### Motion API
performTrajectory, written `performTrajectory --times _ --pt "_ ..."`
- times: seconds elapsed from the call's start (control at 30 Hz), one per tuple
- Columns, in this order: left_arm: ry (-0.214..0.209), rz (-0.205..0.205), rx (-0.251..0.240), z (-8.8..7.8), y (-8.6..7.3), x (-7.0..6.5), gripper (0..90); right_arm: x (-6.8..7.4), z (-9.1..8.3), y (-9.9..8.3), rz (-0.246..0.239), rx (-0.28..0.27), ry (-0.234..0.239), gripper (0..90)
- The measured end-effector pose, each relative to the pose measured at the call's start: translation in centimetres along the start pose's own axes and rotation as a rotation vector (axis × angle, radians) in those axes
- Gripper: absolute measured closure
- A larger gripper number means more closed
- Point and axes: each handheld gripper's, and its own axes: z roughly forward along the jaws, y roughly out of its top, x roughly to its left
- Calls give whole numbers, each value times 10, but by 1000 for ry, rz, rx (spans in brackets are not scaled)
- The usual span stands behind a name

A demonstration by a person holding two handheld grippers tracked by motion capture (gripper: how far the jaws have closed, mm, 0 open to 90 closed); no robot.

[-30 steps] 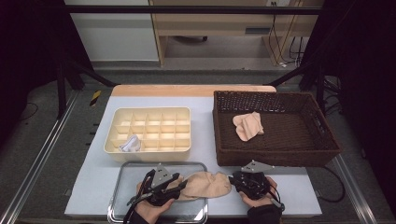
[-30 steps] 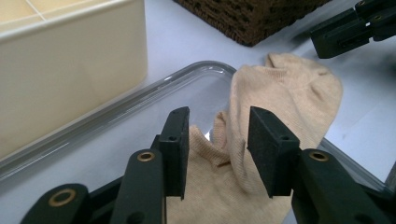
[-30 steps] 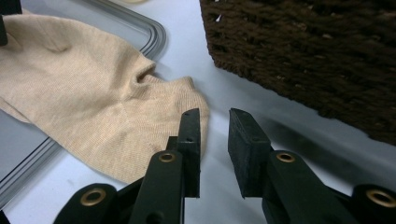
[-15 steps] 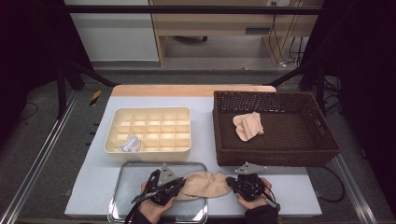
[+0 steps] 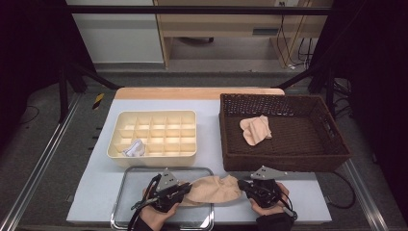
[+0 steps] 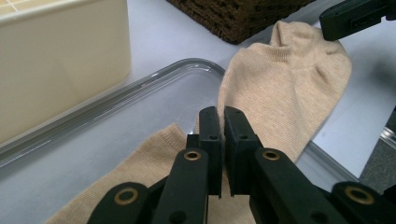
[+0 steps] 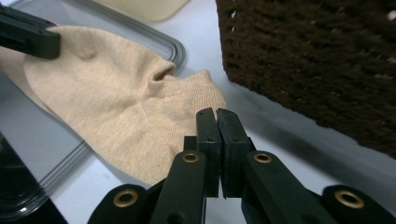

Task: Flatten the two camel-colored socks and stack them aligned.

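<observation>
The beige sock (image 5: pixel 212 188) is lying at the near edge of the table, stretched between the two grippers — its left part is resting in the metal tray (image 5: pixel 126 192) and its right part is extending past the tray's right rim onto the white tabletop (image 5: pixel 211 130). The left gripper (image 5: pixel 185 188) is pinching the sock's left end; its jaws have just been closing and are now pressed together on the fabric, as the left gripper view (image 6: pixel 222 119) is showing. The right gripper (image 5: pixel 242 184) is pinching the sock's right end — its jaws are likewise pressed together on the edge of the fabric (image 7: pixel 140 116). Just beyond the right gripper, the dark wicker basket (image 5: pixel 332 144) is holding a second beige sock (image 5: pixel 255 130). Beyond the tray, on the left, the cream compartment box (image 5: pixel 153 134) is holding a small white item (image 5: pixel 134 149) in a near-left compartment.
</observation>
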Motion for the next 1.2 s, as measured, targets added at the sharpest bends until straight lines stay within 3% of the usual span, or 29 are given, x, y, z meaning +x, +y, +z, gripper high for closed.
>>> performTrajectory --times 0.3,0.67,0.83,1.07,1.2 --pt "8 -5 -38 -17 6 5 859 5 -7 6 -18 -39 19 890" --pt "39 -34 -56 -43 -1 21 860 30 -8 26 -70 -86 90 891" --pt "69 -70 -54 -58 -12 38 861 46 4 37 -93 -75 143 891" --pt "86 -91 -21 -63 -26 49 861 63 25 43 -116 -29 172 890" --pt "91 -97 -7 -61 -29 53 861 65 35 39 -114 -2 174 890"
